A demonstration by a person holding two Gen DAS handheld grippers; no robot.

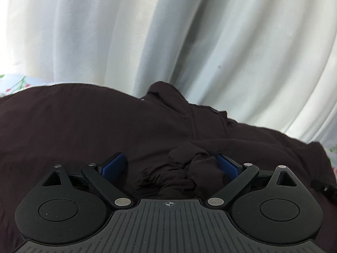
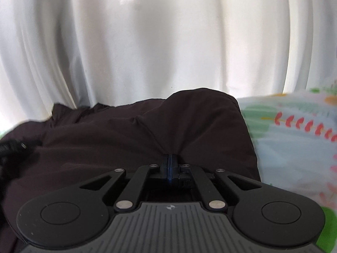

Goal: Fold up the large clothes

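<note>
A large dark brown garment (image 1: 94, 122) lies spread below a white curtain. In the left wrist view my left gripper (image 1: 171, 164) is open, its blue pads wide apart, with a bunched wad of the garment's fabric (image 1: 181, 172) lying between them. In the right wrist view the same garment (image 2: 126, 135) fills the middle. My right gripper (image 2: 170, 160) is shut, its blue pads pressed together on a pinched fold of the garment, with creases running out from the grip.
A white pleated curtain (image 1: 168, 31) hangs close behind the garment in both views. A floral-print sheet (image 2: 294, 139) shows to the right of the garment and at the left edge (image 1: 12, 84). The other gripper's dark tip (image 2: 12, 147) shows at left.
</note>
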